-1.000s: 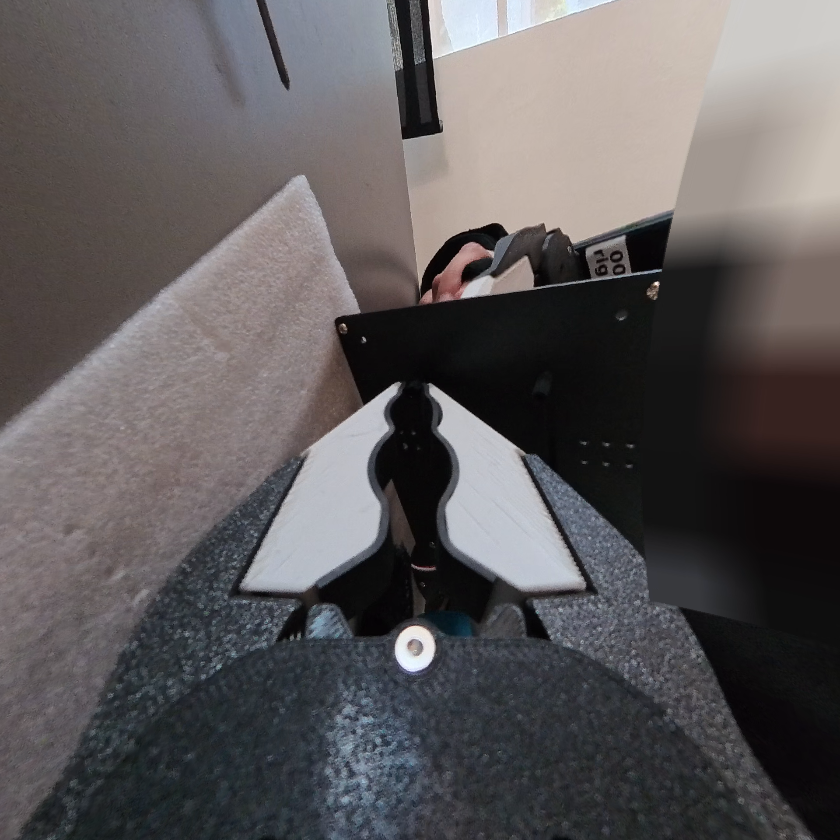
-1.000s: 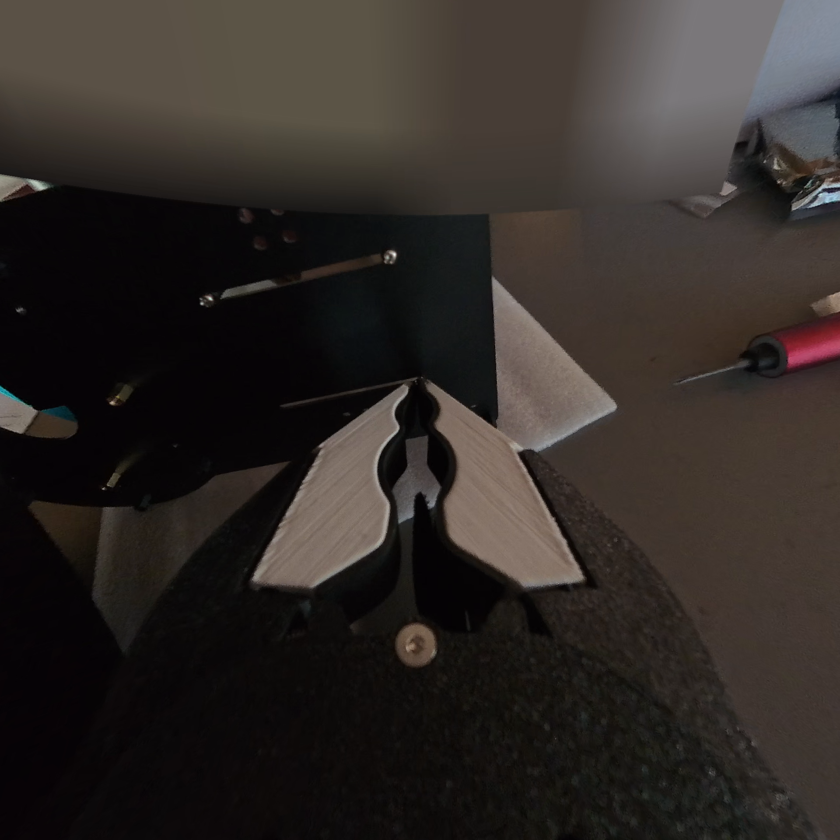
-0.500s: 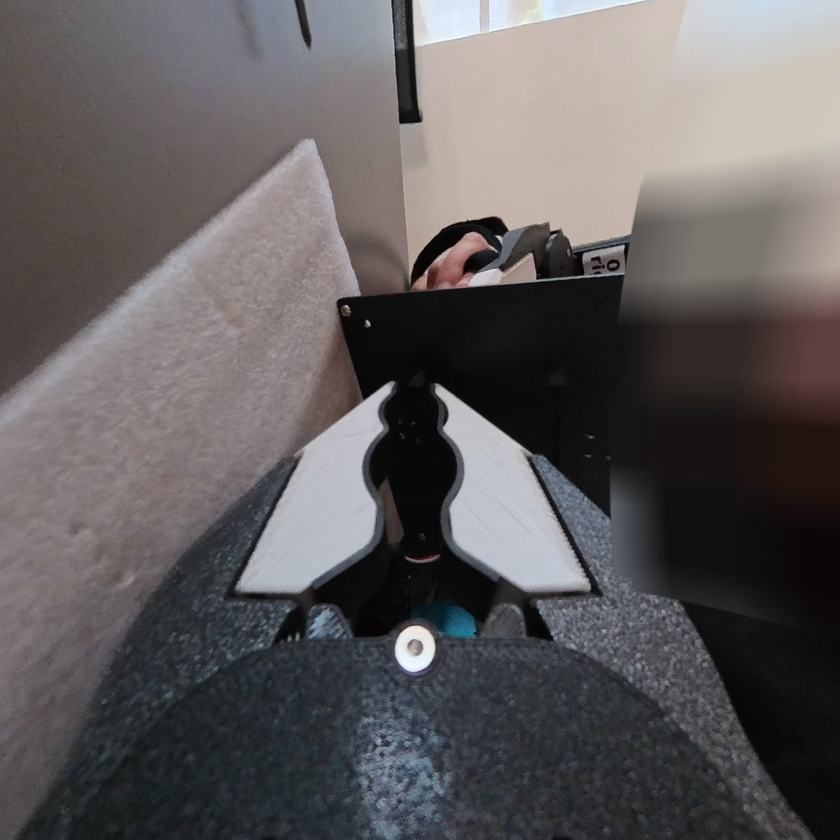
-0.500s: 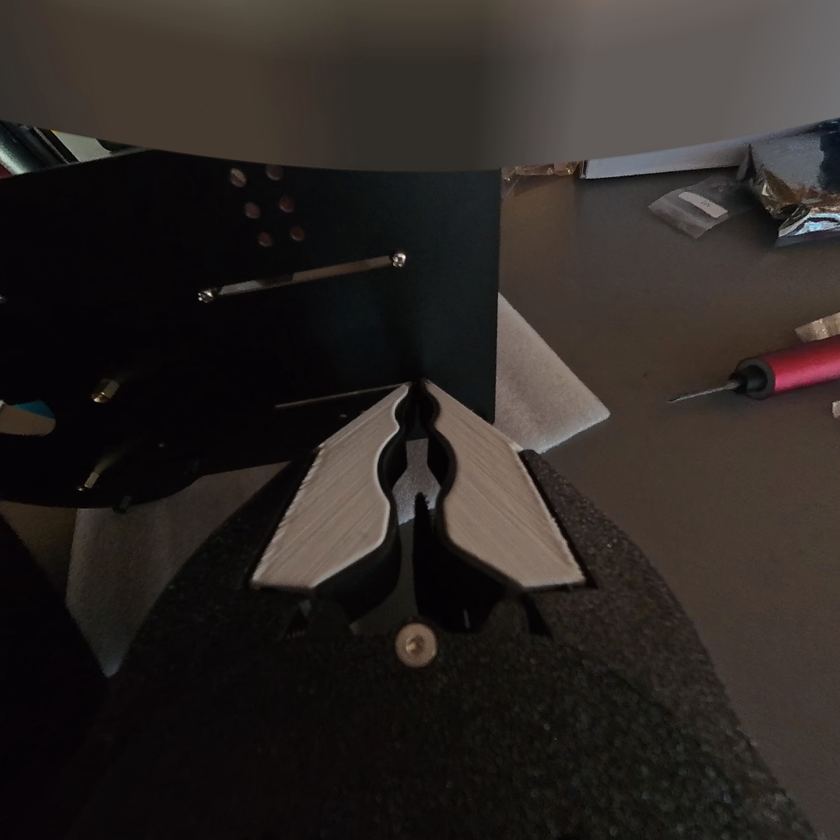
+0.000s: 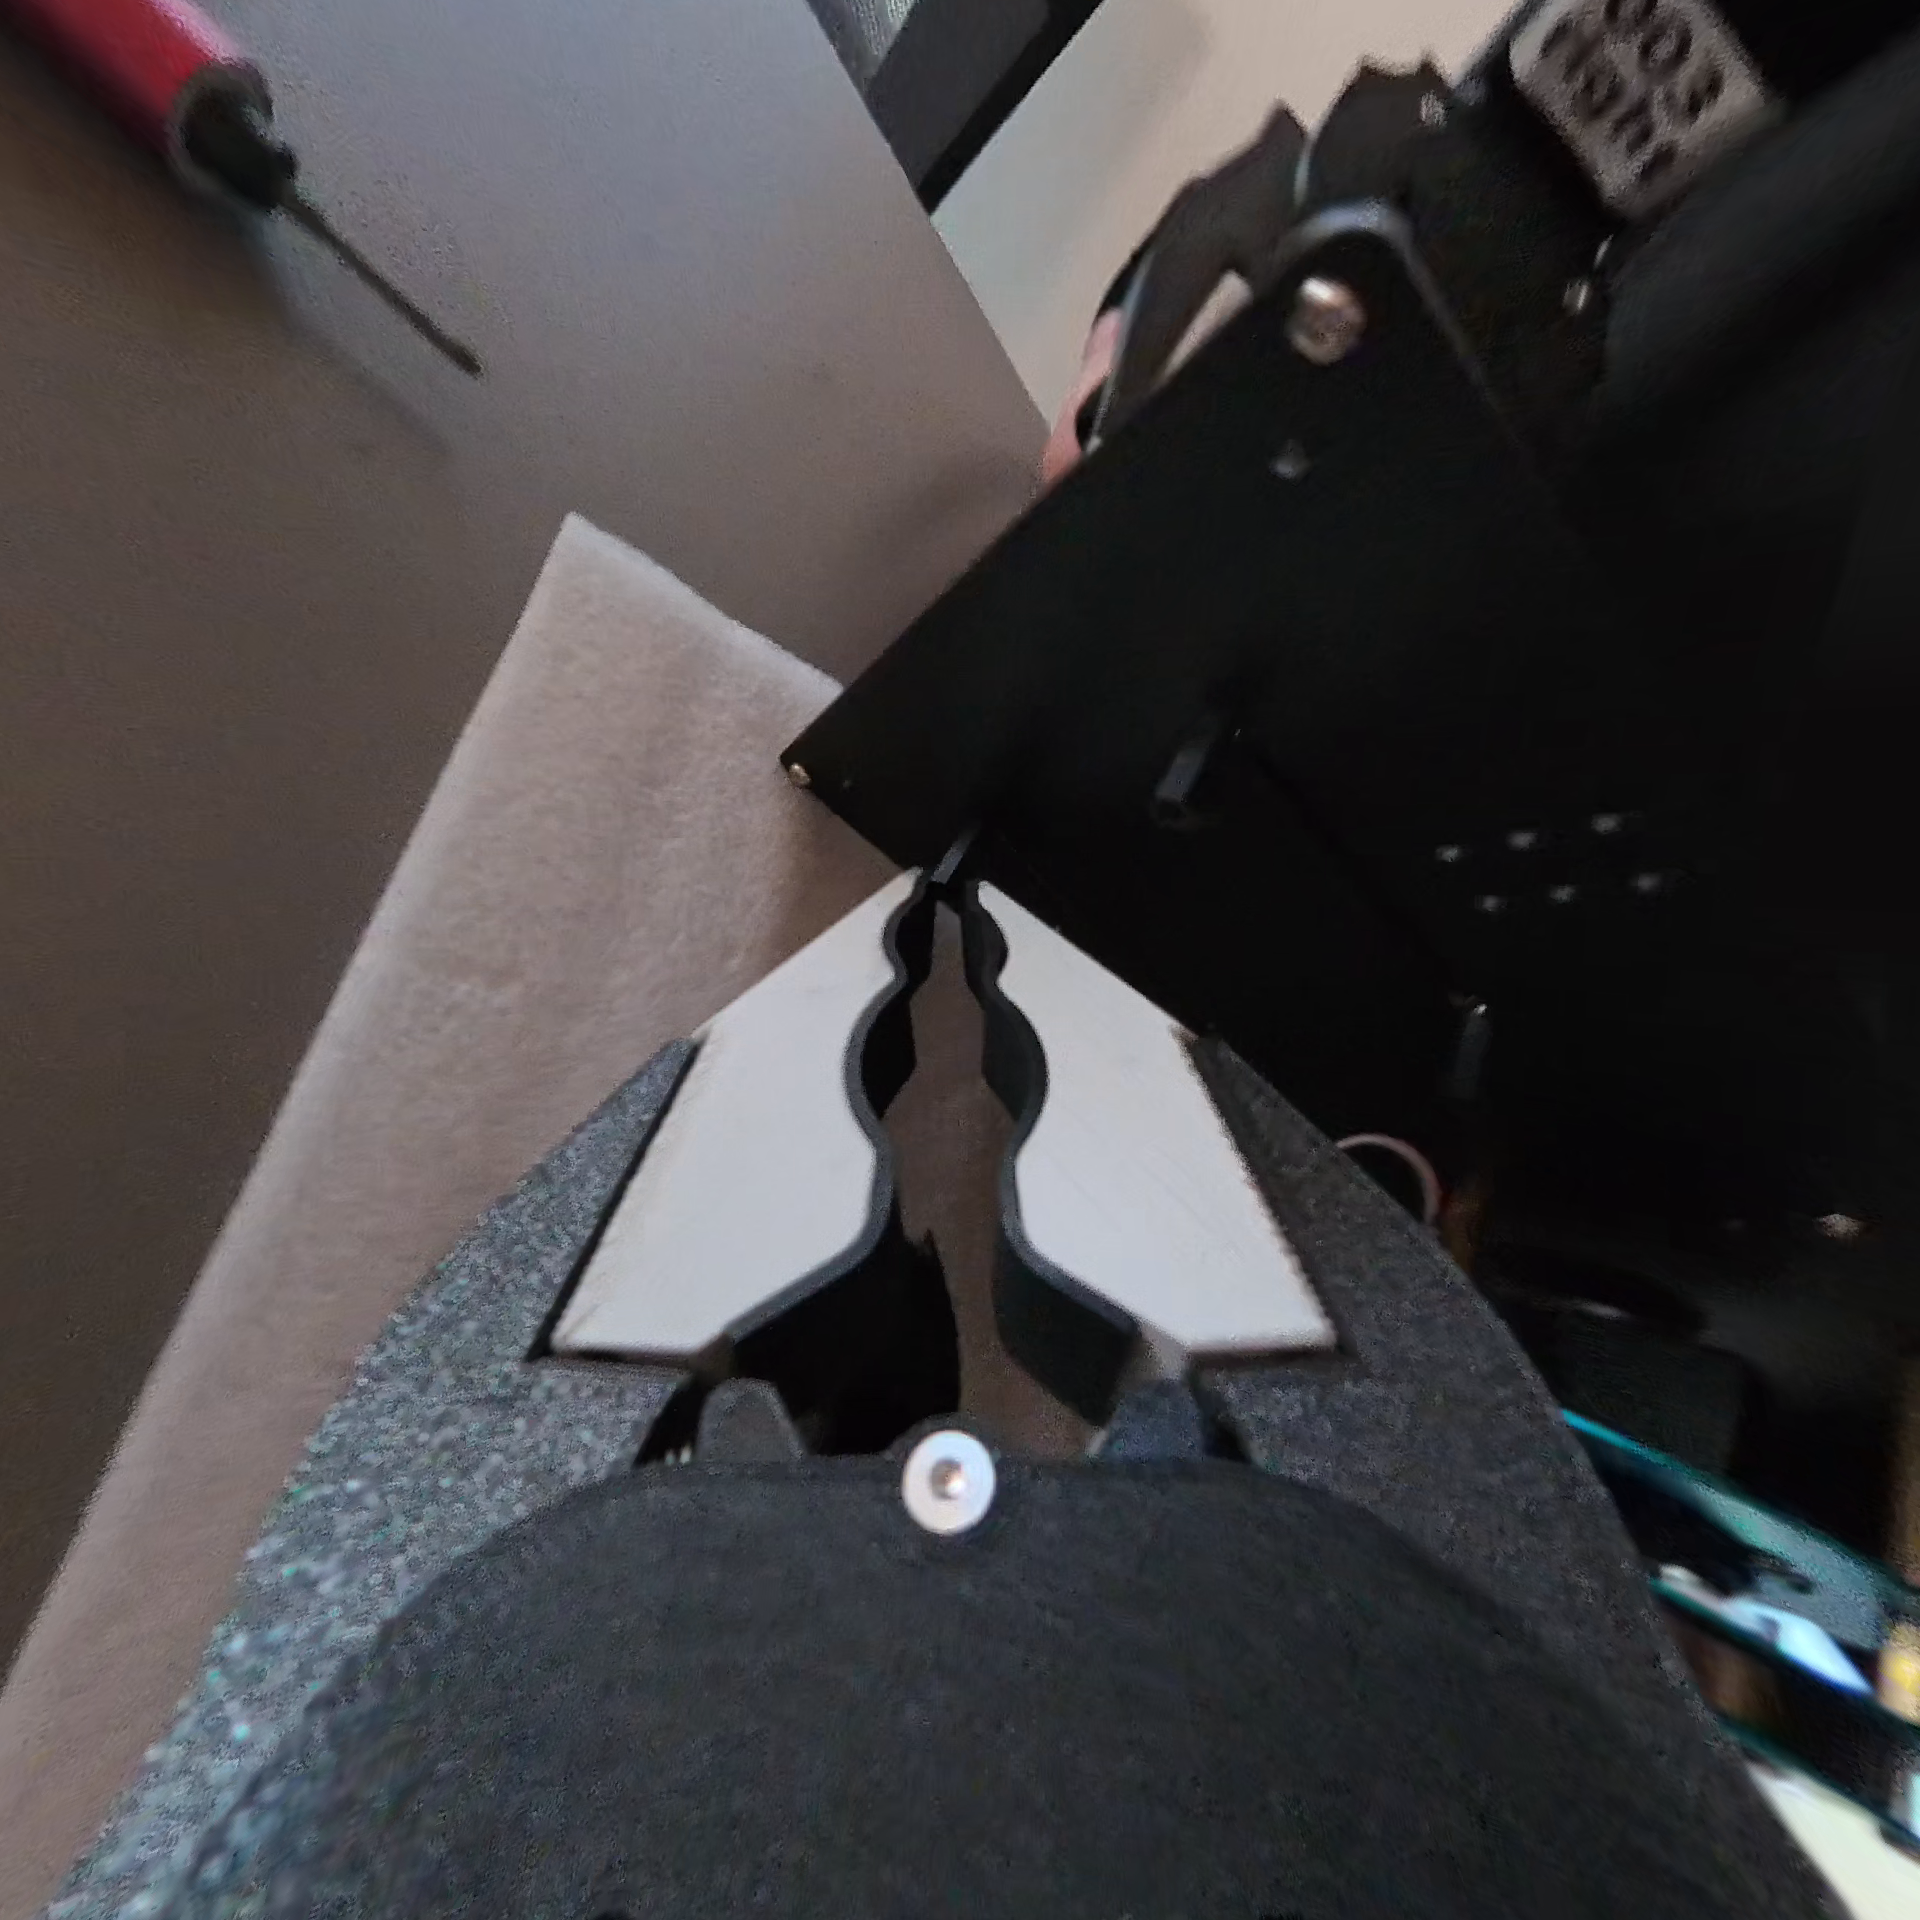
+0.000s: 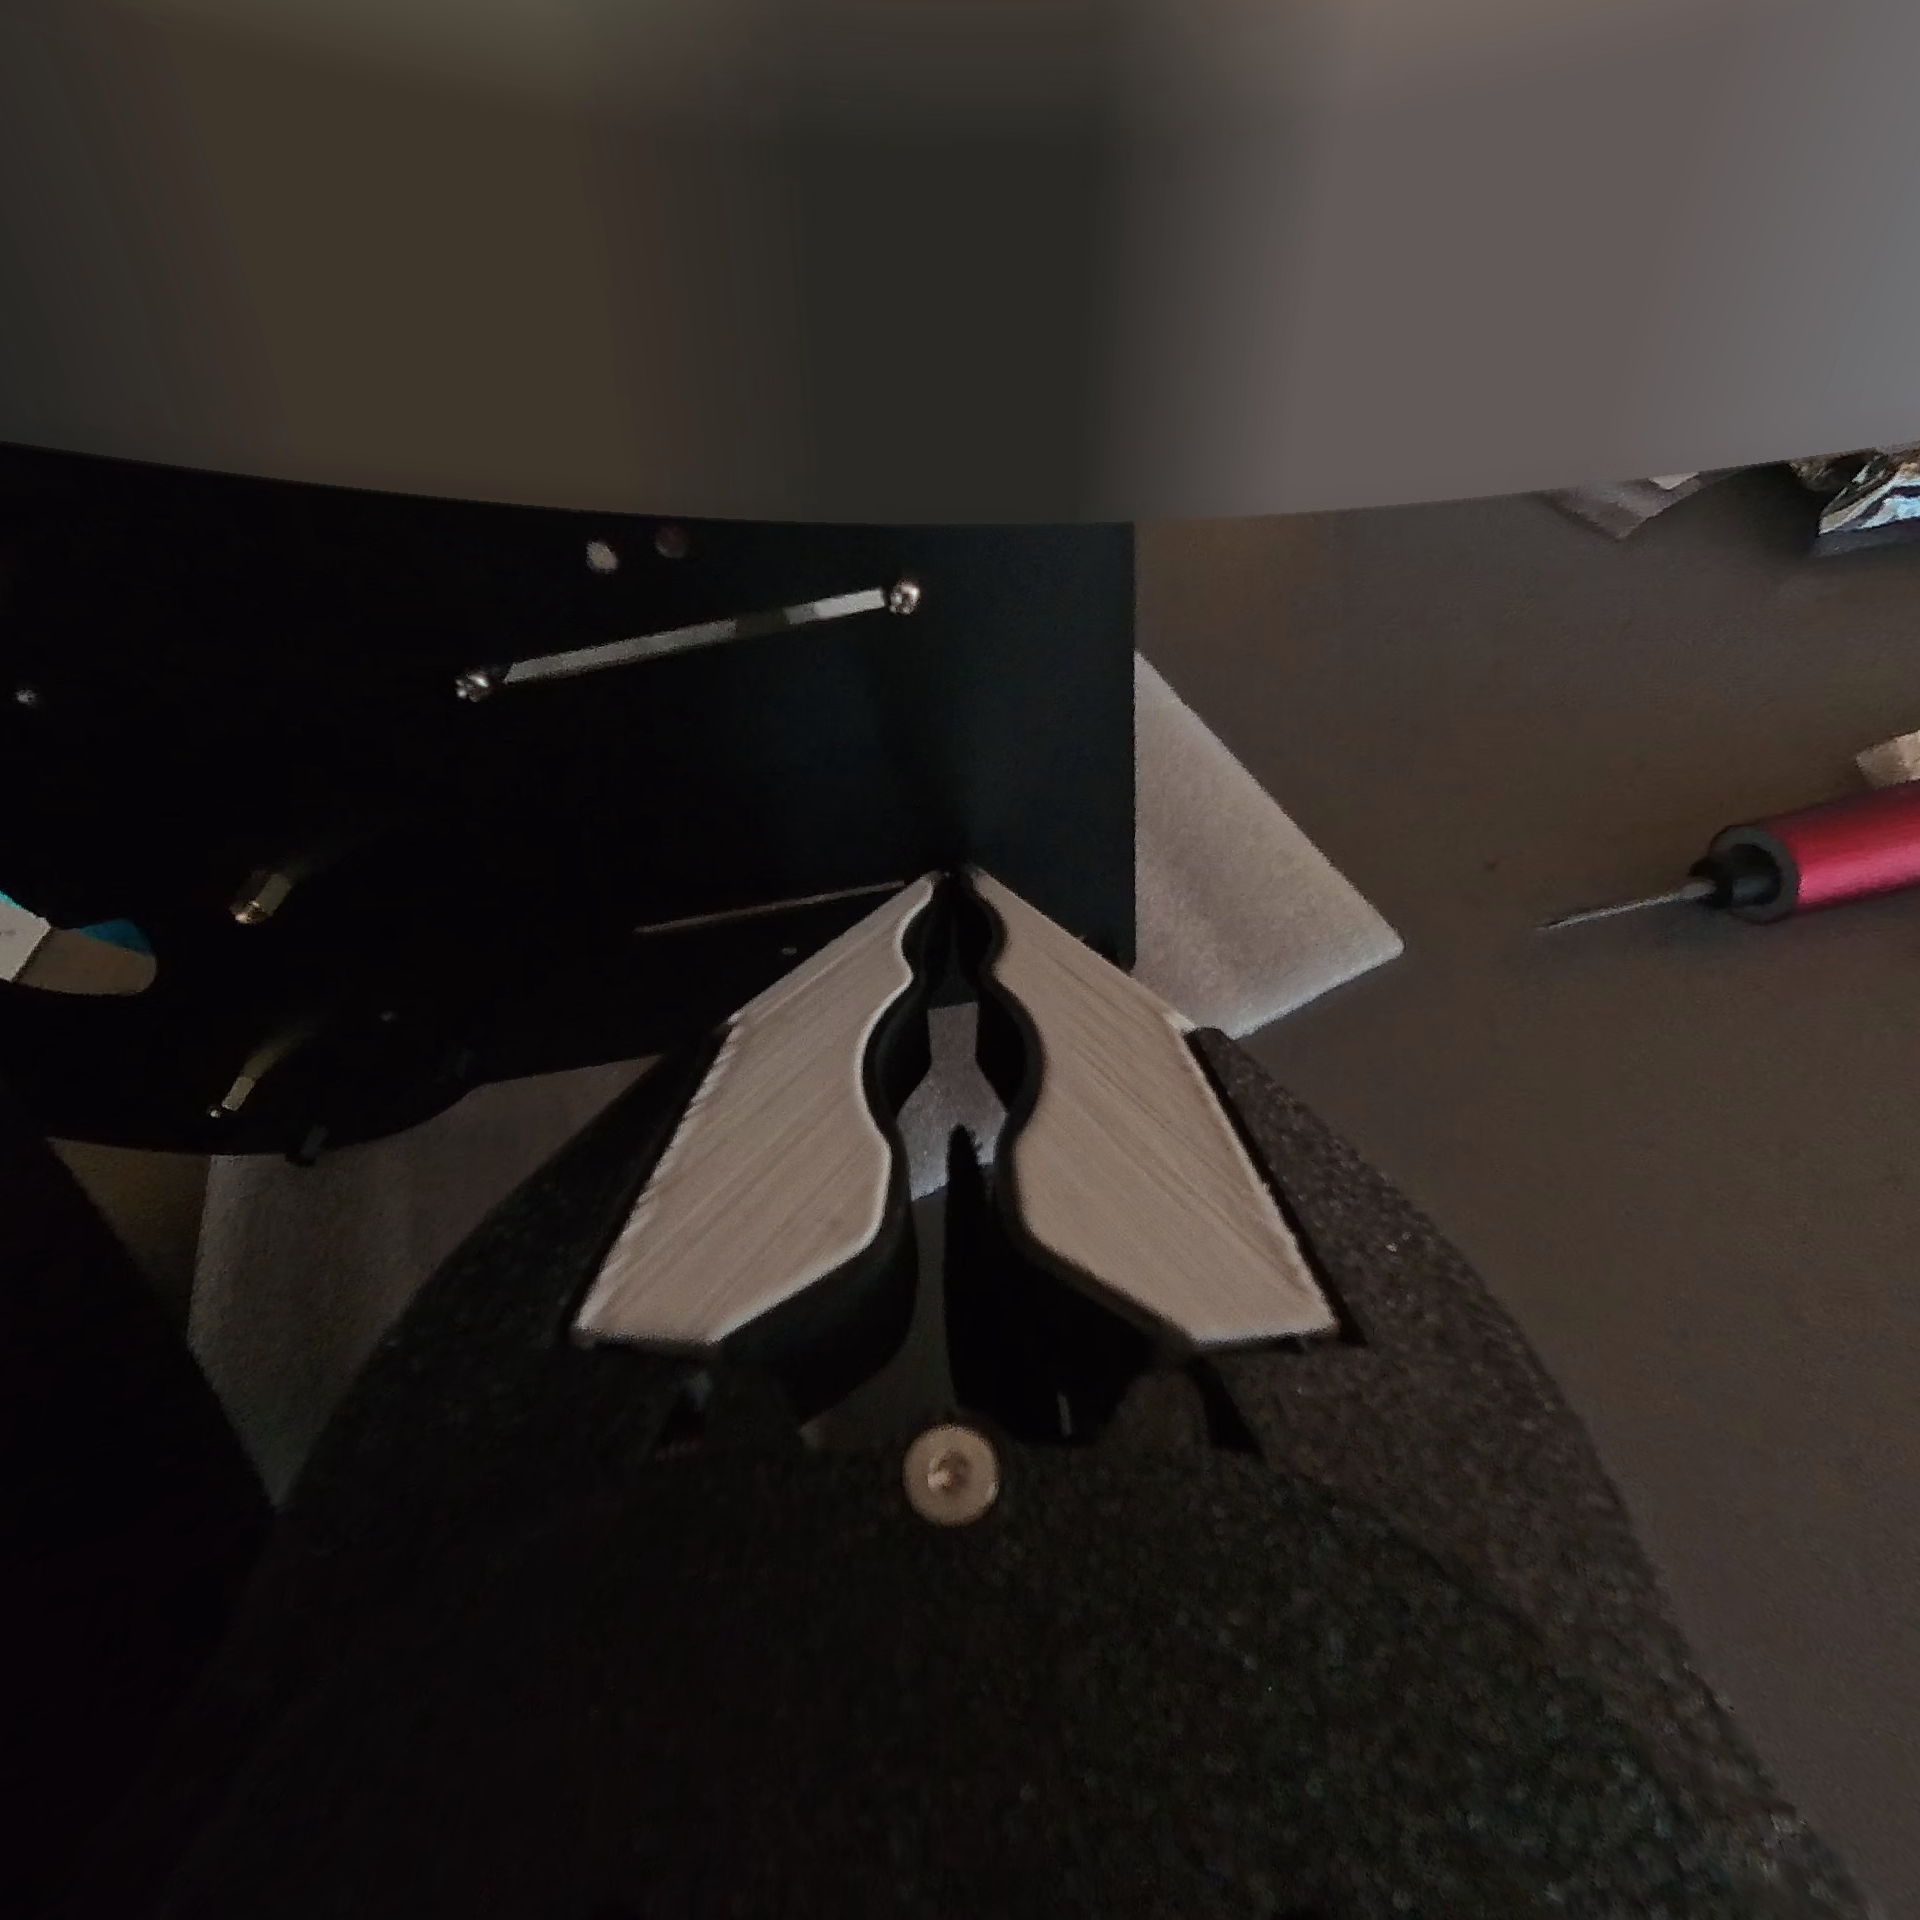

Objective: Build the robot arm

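A black metal plate [image 5: 1299, 644] with small holes, screws and standoffs is held up over a white foam sheet [image 5: 582, 883]. My left gripper [image 5: 951, 878] is shut on the plate's lower edge near a corner. In the right wrist view the same plate [image 6: 727, 790] stands upright, with a silver bar [image 6: 686, 644] screwed across it. My right gripper [image 6: 954, 881] is shut on the plate's bottom edge near its right side. The right gripper's body [image 5: 1475, 208] shows beyond the plate in the left wrist view.
A red-handled precision screwdriver [image 6: 1808, 868] lies on the grey table [image 6: 1558, 1195] to the right; it also shows in the left wrist view [image 5: 156, 83]. Foil bags [image 6: 1860, 520] lie at the back right. A teal circuit board [image 5: 1766, 1621] sits under the plate. The foam sheet [image 6: 1236, 914] lies under the plate. My left and right fingertips are right by each other. Both grippers' tips are roughly 15 cm from the red-handled precision screwdriver [image 6: 1808, 868]. Look for it in the left wrist view [image 5: 191, 59] too.
The left wrist view has rolled, so the plate now slants and the screwdriver has come into view. In the right wrist view the plate sits a little lower. Both grippers stay shut.
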`<move>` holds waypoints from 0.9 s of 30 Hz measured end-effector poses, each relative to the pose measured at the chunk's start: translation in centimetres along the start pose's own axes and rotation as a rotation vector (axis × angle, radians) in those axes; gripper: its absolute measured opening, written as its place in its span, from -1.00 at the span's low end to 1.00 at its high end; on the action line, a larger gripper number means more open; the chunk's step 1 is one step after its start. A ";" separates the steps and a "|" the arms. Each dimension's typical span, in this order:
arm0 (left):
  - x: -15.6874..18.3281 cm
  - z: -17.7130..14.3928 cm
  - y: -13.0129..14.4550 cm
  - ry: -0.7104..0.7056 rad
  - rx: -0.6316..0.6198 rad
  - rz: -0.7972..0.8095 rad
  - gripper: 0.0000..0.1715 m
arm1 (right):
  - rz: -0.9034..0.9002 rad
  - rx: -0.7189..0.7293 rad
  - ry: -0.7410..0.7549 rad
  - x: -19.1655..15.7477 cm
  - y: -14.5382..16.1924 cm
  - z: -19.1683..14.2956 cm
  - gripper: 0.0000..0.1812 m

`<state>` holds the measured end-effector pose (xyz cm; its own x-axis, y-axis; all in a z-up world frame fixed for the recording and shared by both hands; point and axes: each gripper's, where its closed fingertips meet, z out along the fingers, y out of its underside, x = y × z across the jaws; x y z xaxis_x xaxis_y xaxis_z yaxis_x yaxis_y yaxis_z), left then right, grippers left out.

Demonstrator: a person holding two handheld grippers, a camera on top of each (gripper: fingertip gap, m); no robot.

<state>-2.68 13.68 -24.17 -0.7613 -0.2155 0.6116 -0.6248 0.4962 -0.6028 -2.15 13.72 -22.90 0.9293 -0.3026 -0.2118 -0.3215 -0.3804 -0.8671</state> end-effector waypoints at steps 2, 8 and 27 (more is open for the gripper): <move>-0.2 0.0 0.1 -0.072 -0.021 0.140 -0.96 | 0.003 -0.002 -0.004 0.0 0.0 0.0 -1.00; -1.1 -0.2 0.1 -0.373 -0.100 0.749 -0.96 | 0.026 -0.002 -0.026 0.0 0.0 0.1 -1.00; 0.3 -0.6 0.8 0.080 -0.178 0.273 -0.81 | 0.011 0.001 -0.022 0.1 -0.2 0.2 -1.00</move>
<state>-3.33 14.49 -24.18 -0.8760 0.0093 0.4823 -0.3537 0.6674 -0.6553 -1.94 13.93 -22.86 0.9295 -0.2877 -0.2308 -0.3313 -0.3760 -0.8654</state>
